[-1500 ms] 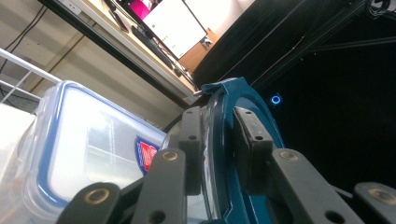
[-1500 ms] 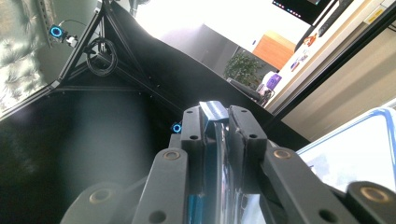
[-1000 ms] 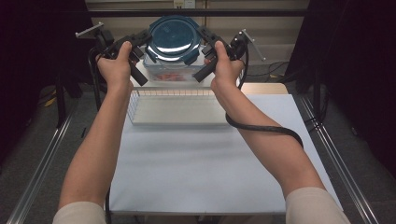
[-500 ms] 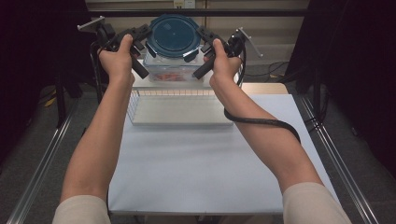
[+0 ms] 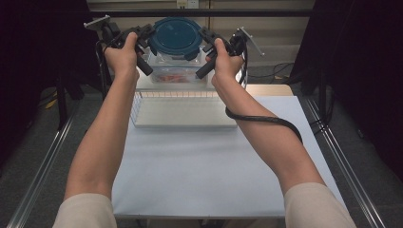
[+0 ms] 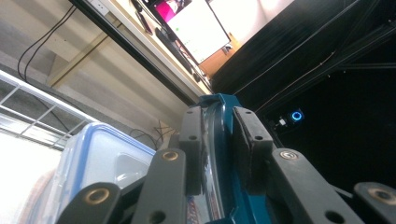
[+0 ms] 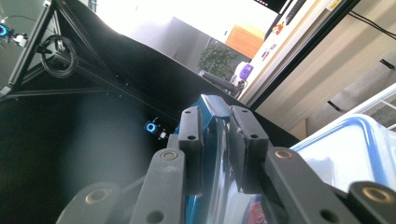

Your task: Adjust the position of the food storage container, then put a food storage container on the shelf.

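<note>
At the far end of the table [image 5: 199, 166], in the high view: a round teal lid [image 5: 175, 34] held tilted above a clear container [image 5: 177, 71] with something reddish inside. Left gripper [image 5: 148, 39] clamped on the lid's left edge, right gripper [image 5: 205, 42] clamped on its right edge, one hand wrapped around each handle. Just in front of the container, a white wire basket [image 5: 183, 111] resting on the white tabletop. A black cable [image 5: 266, 121] trailing from the right gripper across the right forearm.

In the left gripper view: two black pads [image 6: 193, 149] pressed together on the lid's teal rim [image 6: 223, 140], which stands upright between them. Below and to the left, a clear container with a blue rim [image 6: 100, 163], close under the jaws. Beyond, a pale wall and a bright monitor [image 6: 198, 28] high up.

In the right gripper view: the same kind of grip, both pads [image 7: 247, 144] closed on the teal rim [image 7: 212, 126], nothing of a gap left beside it. At the lower right, the blue-rimmed container [image 7: 345, 149], just beside the jaws. Behind, dark frame bars, a coil of cable [image 7: 58, 56] and a lit room with a plant [image 7: 217, 60].
</note>
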